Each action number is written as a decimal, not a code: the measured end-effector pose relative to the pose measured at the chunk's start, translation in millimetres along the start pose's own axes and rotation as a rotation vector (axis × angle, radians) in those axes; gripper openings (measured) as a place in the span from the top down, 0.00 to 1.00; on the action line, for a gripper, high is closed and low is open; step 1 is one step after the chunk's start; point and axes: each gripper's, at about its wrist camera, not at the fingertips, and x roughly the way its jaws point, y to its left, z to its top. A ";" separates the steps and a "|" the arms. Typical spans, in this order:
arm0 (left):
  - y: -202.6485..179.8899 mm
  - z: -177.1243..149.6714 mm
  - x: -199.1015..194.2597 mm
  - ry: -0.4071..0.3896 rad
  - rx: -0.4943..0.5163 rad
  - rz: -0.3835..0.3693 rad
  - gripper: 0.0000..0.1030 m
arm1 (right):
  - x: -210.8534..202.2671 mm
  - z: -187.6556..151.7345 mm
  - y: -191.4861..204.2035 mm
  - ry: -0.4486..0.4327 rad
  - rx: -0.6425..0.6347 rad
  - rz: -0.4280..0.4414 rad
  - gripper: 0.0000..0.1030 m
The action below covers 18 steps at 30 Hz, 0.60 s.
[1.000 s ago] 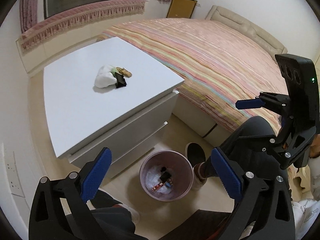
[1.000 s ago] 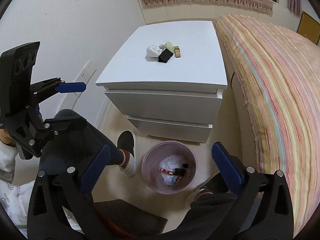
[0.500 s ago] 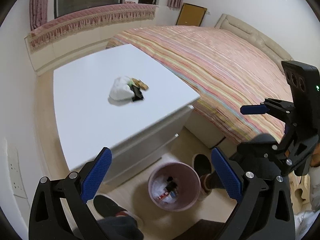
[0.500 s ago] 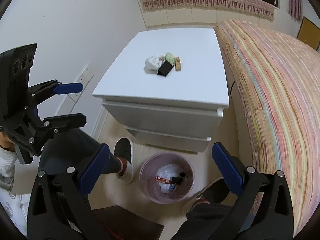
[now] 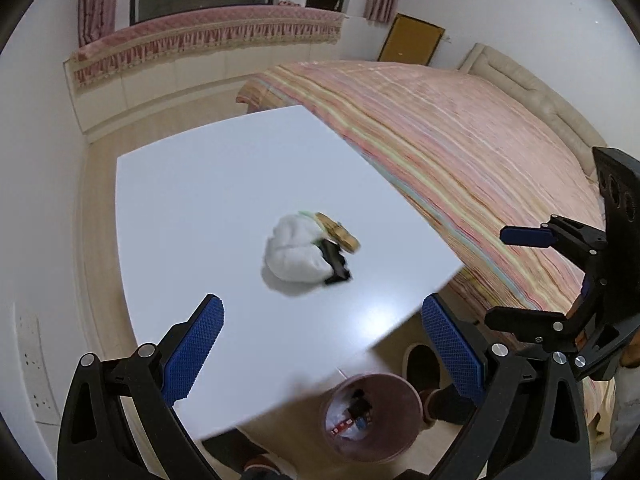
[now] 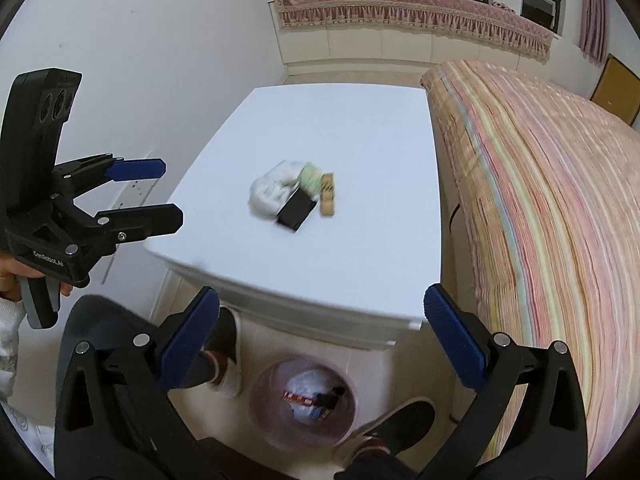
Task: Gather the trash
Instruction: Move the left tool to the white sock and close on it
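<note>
A small trash pile lies mid-top on the white nightstand (image 5: 200, 208): a crumpled white tissue (image 5: 294, 250), a black wrapper (image 5: 336, 262) and a tan wrapper (image 5: 338, 234). In the right wrist view the tissue (image 6: 272, 192), black wrapper (image 6: 296, 210), a green scrap (image 6: 310, 176) and the tan wrapper (image 6: 328, 200) show. A pink bin (image 5: 372, 416) with trash stands on the floor in front of the nightstand, also in the right wrist view (image 6: 303, 400). My left gripper (image 5: 320, 344) is open and empty above the nightstand's near edge. My right gripper (image 6: 322, 332) is open and empty.
A bed with a striped cover (image 5: 460, 152) borders the nightstand on the right. A wall with sockets (image 5: 32, 360) is on the left. The person's shoes (image 6: 400, 420) and legs flank the bin. A window bench with pink trim (image 5: 208, 36) is at the back.
Both grippers have risen and moved forward toward the nightstand top; the trash pile looks larger and nearer. Both stay open and empty.
</note>
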 end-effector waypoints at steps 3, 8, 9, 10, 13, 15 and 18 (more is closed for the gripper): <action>8.7 8.6 16.2 0.024 -0.005 0.006 0.07 | 15.3 11.8 -6.6 0.005 0.002 -0.004 0.03; 19.8 18.7 44.6 0.061 -0.020 0.009 0.07 | 40.3 25.2 -14.2 0.023 0.000 -0.005 0.03; 21.7 20.0 50.4 0.069 -0.025 0.010 0.07 | 44.9 27.1 -15.6 0.027 -0.001 -0.004 0.03; 23.0 20.8 55.1 0.075 -0.028 0.009 0.07 | 49.1 28.5 -16.6 0.031 -0.003 -0.005 0.03; 26.8 22.3 68.4 0.090 -0.036 0.007 0.08 | 57.1 31.6 -19.8 0.039 -0.008 -0.002 0.03; 30.1 23.3 74.9 0.094 -0.045 0.009 0.08 | 63.5 33.4 -22.6 0.046 -0.015 -0.006 0.03; 35.4 24.5 82.1 0.102 -0.053 0.007 0.11 | 72.5 35.5 -26.3 0.054 -0.022 -0.011 0.03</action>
